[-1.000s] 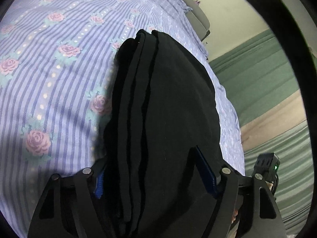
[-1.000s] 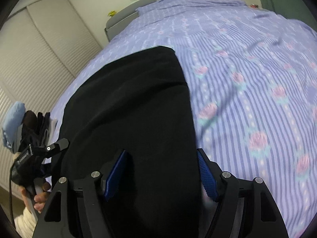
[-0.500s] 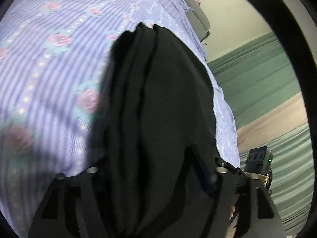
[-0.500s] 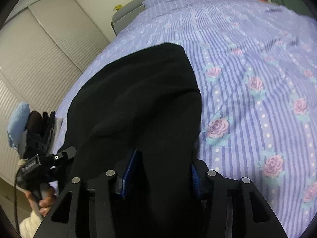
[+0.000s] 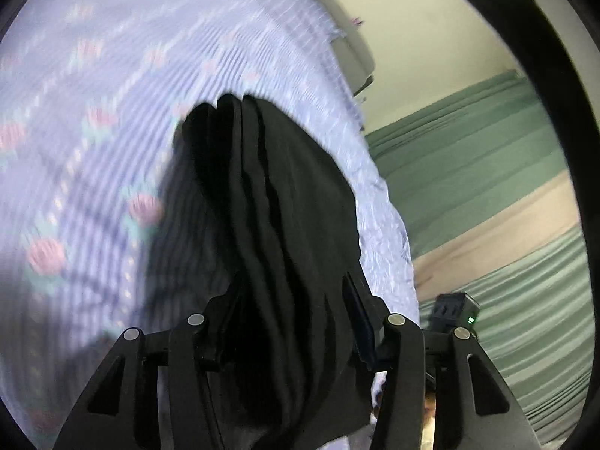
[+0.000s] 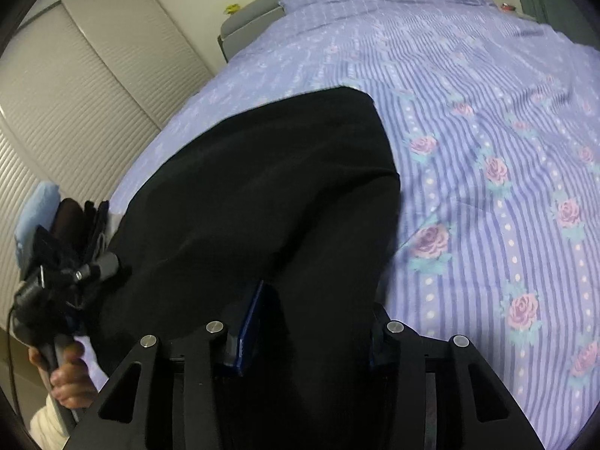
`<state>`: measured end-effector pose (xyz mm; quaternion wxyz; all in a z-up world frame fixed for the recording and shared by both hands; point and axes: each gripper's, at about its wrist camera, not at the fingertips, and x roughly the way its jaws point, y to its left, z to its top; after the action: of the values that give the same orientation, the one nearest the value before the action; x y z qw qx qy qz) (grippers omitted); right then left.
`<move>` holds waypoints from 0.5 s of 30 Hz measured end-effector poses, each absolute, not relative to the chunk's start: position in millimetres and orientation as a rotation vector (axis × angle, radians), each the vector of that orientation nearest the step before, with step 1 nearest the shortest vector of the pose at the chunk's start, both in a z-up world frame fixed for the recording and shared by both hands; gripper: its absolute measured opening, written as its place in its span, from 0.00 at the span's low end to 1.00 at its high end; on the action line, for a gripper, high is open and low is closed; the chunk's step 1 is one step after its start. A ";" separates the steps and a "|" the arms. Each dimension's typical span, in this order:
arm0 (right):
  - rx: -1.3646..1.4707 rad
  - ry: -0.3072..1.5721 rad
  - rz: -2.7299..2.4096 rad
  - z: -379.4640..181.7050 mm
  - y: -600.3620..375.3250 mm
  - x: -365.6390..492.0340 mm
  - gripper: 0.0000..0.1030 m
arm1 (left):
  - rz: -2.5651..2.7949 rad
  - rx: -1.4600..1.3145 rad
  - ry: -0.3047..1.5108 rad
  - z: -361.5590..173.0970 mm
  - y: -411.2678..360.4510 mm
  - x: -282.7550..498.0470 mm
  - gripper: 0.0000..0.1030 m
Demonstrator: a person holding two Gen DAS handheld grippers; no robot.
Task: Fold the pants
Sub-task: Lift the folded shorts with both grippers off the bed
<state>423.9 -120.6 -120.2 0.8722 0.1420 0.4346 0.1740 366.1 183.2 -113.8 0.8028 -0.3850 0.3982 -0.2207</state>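
The black pants (image 5: 277, 202) lie folded in several layers on the bed, and the near edge is lifted. My left gripper (image 5: 292, 311) is shut on the bunched near edge of the pants. In the right wrist view the pants (image 6: 262, 187) spread out flat ahead. My right gripper (image 6: 315, 322) is shut on their near right corner, with the cloth draped over the jaws. The left gripper (image 6: 75, 273) and the hand that holds it show at the left of that view.
The bed (image 6: 487, 112) has a purple striped sheet with roses, with free room to the right. A grey headboard (image 6: 262, 7) and louvred closet doors (image 6: 75, 93) stand behind. Green curtains (image 5: 487, 187) hang beside the bed.
Both grippers have closed from open onto the near edge of the pants and raised it. The cloth now bunches between the jaws and the left view swings.
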 end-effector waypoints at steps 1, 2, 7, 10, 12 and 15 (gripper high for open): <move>0.289 0.905 0.369 -118.2 -117.8 421.3 0.43 | -0.463 -0.820 0.858 -115.2 186.6 367.4 0.48; 0.281 0.910 0.366 -118.1 -117.0 419.4 0.43 | -0.438 -0.826 0.882 -121.4 190.9 370.5 0.48; 0.280 0.953 0.313 -130.7 -131.0 414.3 0.41 | -0.371 -0.862 0.963 -157.2 191.4 381.1 0.52; 0.359 0.963 0.316 -137.8 -141.5 415.2 0.40 | -0.357 -0.857 0.963 -155.3 186.2 383.5 0.54; 0.391 0.967 0.297 -138.0 -146.8 415.8 0.27 | -0.334 -0.844 0.981 -151.5 184.3 385.7 0.35; 0.411 0.952 0.277 -128.1 -151.1 411.2 0.13 | -0.317 -0.759 0.961 -130.7 176.3 382.1 0.27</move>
<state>411.2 -151.1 -128.1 0.8594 0.1956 0.4537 0.1318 382.1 176.3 -130.7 0.8065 -0.3547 0.4492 -0.1479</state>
